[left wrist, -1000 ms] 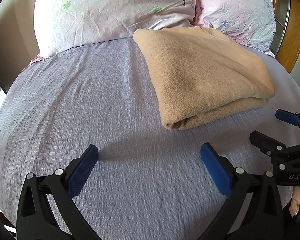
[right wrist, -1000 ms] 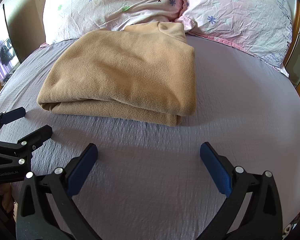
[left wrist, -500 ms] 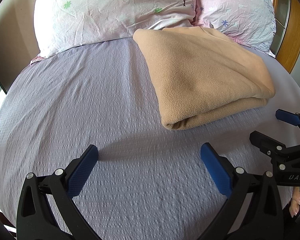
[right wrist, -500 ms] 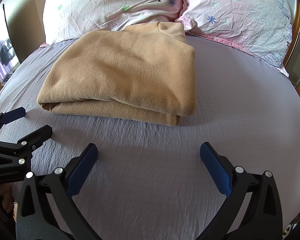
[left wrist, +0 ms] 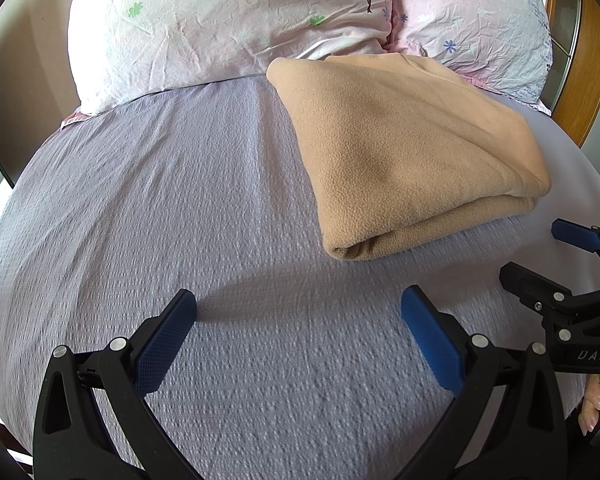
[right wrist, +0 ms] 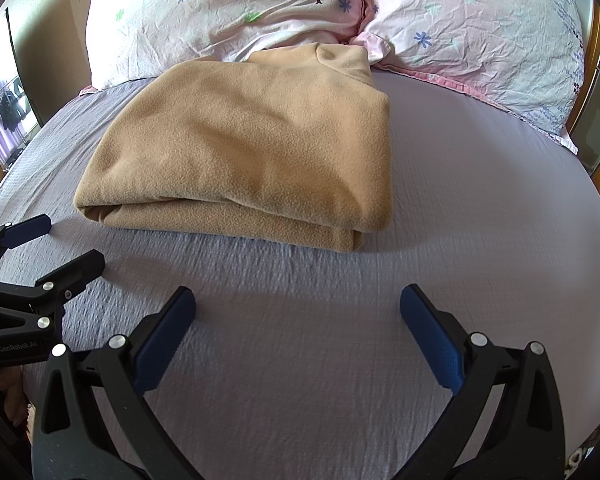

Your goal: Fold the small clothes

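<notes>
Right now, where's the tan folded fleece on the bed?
The folded fleece lies on the lavender sheet, its far edge against the two floral pillows. It is ahead of both open grippers, neither touching: right of centre in the left view, left of centre in the right view.

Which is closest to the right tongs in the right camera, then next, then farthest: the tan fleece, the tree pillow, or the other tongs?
1. Left tongs, at the left, alongside the right tongs.
2. Tan fleece, folded, straight ahead on the sheet.
3. Tree pillow, behind the fleece at the headboard.
</notes>
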The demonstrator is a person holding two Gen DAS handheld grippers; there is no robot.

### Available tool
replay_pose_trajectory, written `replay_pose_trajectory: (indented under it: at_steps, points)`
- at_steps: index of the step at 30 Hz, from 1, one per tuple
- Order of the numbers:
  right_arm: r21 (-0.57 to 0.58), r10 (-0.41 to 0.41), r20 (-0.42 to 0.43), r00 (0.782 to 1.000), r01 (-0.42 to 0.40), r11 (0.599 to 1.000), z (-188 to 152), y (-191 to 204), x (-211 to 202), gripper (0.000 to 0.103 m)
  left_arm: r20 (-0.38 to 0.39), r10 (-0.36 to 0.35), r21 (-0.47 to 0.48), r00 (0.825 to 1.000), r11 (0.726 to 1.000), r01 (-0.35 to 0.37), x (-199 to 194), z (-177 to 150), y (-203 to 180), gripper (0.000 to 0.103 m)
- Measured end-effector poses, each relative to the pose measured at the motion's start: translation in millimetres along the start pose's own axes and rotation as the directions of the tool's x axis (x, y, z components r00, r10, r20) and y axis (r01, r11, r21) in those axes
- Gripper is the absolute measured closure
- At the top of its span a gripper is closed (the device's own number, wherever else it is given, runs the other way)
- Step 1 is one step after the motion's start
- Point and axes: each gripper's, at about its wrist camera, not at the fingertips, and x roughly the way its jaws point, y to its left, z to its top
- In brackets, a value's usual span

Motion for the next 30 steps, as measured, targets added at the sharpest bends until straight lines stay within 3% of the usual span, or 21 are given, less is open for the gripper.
replay_pose_trajectory:
  at_steps: [30]
  points:
    - [0.000,0.000,0.001,1.000,0.000,1.000,0.1,0.4,0.5,0.002,-0.060,0.006,-0.013,0.998,1.000,-0.007,2.4,5.5,1.0,0.001]
